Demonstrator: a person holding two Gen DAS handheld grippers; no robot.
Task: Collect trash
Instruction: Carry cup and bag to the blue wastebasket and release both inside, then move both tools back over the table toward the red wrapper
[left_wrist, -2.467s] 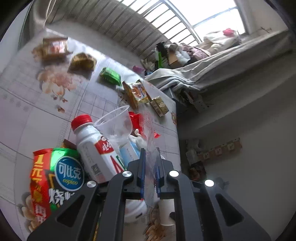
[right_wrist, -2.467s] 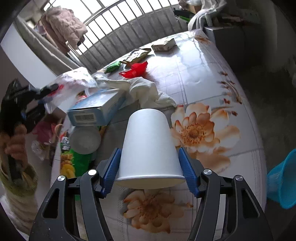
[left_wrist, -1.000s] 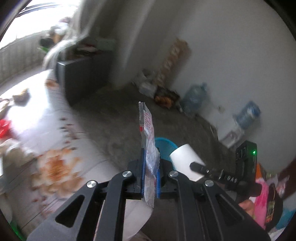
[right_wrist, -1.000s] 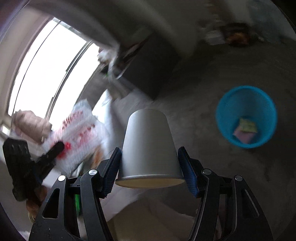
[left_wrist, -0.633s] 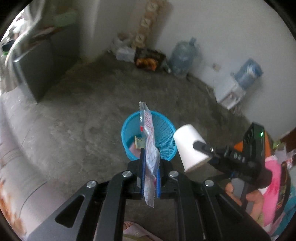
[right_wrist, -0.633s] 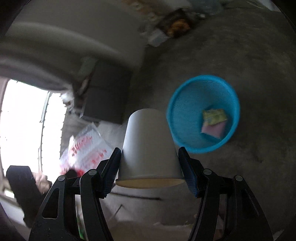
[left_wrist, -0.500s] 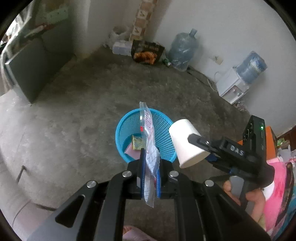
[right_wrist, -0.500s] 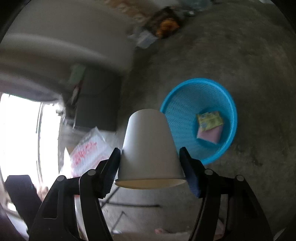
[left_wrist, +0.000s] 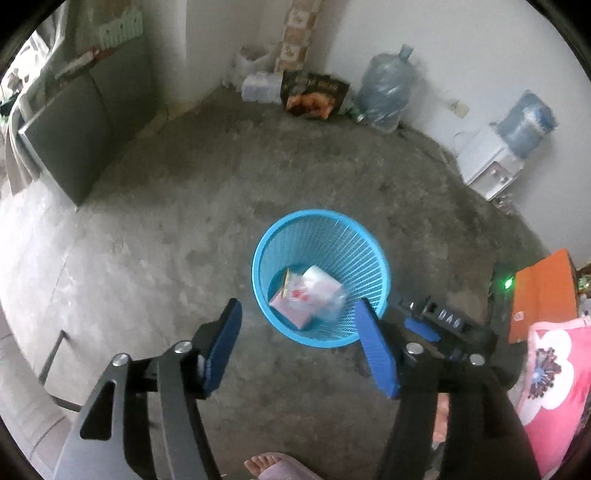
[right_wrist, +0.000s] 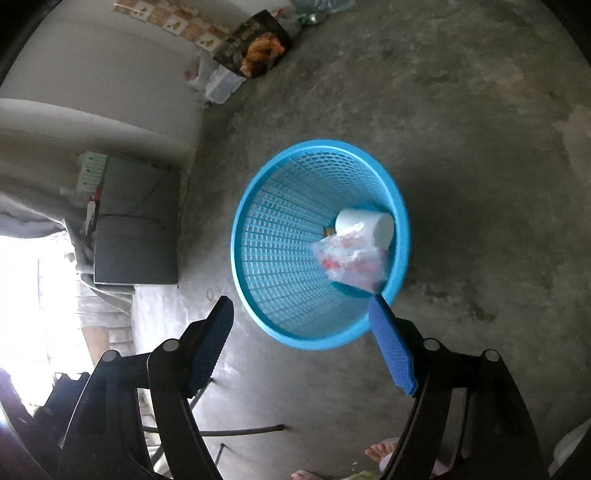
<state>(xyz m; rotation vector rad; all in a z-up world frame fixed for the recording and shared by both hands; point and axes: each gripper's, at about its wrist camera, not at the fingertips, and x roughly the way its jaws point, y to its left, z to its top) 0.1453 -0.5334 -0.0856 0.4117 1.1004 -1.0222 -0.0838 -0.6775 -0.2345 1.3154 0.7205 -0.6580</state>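
The left gripper (left_wrist: 299, 343) is spread wide with nothing held, and the blue bin (left_wrist: 364, 240) is seen on the grey floor (left_wrist: 184, 184) at its 12 o'clock. A clear wrapper (left_wrist: 314, 291) is seen inside the bin. The right gripper (right_wrist: 303, 332) is spread wide too, and a white cup (right_wrist: 369, 221) is seen lying in the bin at its 1 o'clock.

Basket (right_wrist: 258, 236): frame centre, on floor.
In basket: cup (right_wrist: 364, 223) above wrapper (right_wrist: 349, 264), apparently touching.
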